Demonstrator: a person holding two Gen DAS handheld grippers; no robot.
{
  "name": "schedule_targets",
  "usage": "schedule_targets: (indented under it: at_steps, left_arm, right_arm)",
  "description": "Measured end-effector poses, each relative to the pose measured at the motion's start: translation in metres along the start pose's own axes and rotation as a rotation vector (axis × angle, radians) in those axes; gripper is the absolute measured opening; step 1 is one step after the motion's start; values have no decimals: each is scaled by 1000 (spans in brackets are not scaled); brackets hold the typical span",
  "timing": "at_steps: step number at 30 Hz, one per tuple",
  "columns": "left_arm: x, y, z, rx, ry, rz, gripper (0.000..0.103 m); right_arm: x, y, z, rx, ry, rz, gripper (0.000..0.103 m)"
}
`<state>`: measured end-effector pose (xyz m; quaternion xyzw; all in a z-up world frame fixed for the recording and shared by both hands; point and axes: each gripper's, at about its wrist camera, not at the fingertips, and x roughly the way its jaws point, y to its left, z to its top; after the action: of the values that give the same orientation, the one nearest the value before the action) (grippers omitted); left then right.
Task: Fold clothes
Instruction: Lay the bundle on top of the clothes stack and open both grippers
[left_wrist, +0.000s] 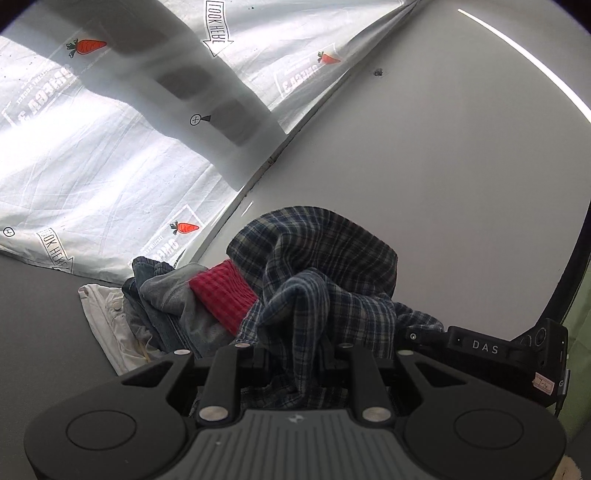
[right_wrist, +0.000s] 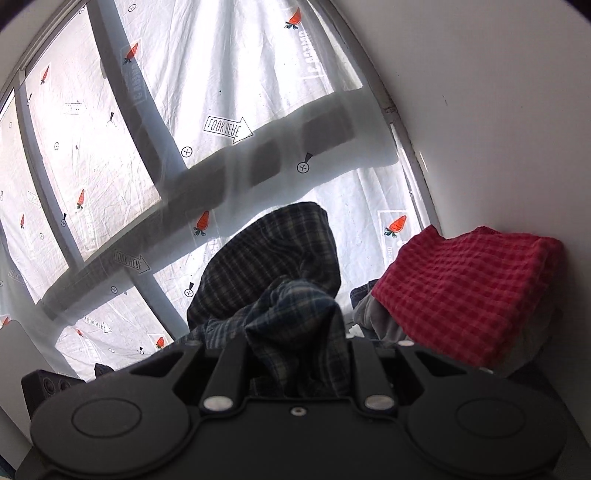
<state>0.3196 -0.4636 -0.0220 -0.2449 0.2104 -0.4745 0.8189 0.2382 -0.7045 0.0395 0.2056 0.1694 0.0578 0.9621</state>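
Grey tabletop (left_wrist: 40, 332) at 8 o'clock in the left wrist view, dull and matte, running back to a plain white wall (left_wrist: 424, 147) that fills 12 to 3 o'clock. White printed curtain (left_wrist: 110, 166) from 9 to 12 o'clock, backlit, dotted with carrots and "LOOK HERE" arrows, with dark shadows of window bars showing through. Same curtain (right_wrist: 221, 74) across most of the right wrist view, wall (right_wrist: 498, 110) from 1 to 3 o'clock.

Heap of clothes against the wall at centre of the left wrist view: red checked cloth (left_wrist: 225, 295) folded on top, grey and denim pieces (left_wrist: 170, 306) under it at 9 o'clock of the heap, white garment (left_wrist: 107, 317) at the bottom edge, lying on the tabletop. In the right wrist view, red checked cloth (right_wrist: 465, 288) at 3 o'clock, close to the wall.

Left gripper (left_wrist: 295, 350) closed on the dark plaid shirt (left_wrist: 317, 266), fabric bunched and pinched between the jaws, the rest rising in a crumpled hump toward 12 o'clock. Fingertips buried in folds, so exact gap hidden. Right gripper (left_wrist: 498, 350) visible at 4 o'clock, just beside the shirt's edge.

Right gripper (right_wrist: 297, 354) likewise clamped on the plaid shirt (right_wrist: 273, 258), a thick wad of cloth filling the space between the jaws and lifted in front of the curtain.
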Motion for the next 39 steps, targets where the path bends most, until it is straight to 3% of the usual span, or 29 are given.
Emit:
schedule_targets:
  at_steps: [7,11,15,18,22,25,26,28,30,34,37,39]
  left_arm:
    - [92,-16,19,38,-9,-68,22]
    - [144,-3,32,28,-24,-35,23]
    - [197,33,44,-26,20,65,23]
    - [220,60,47,-101,41,120,22]
    - [229,69,46,-115,36,143,22]
    - [232,71,46,-113,37,157,23]
    - [233,72,47,-113,37,161,23]
    - [233,75,46,-130,36,169,23]
    - [233,81,43,-134,38,189,27]
    - [231,97,37,-155,55,225,28]
    - [222,107,36,-144,62,243,29]
    - [211,109,41,-104,60,273,37]
  right_arm:
    - [22,-29,82,-305,-17,-111,18]
    - [68,-47,111,-408,-29,-186,19]
    - [130,-75,118,-457,-46,-329,23]
    - [158,-83,116,-545,-70,-438,35]
    - [157,-72,107,-704,-161,-473,49]
    - [145,-60,104,-775,-272,-499,51]
    - [142,-58,105,-767,-270,-461,49]
    - [144,-60,106,-734,-228,-388,39]
    - [157,-69,103,-695,-164,-355,36]
    - [214,-117,73,-628,6,-439,36]
    - [249,-139,37,-713,113,-504,35]
    - [253,-145,24,-714,134,-525,35]
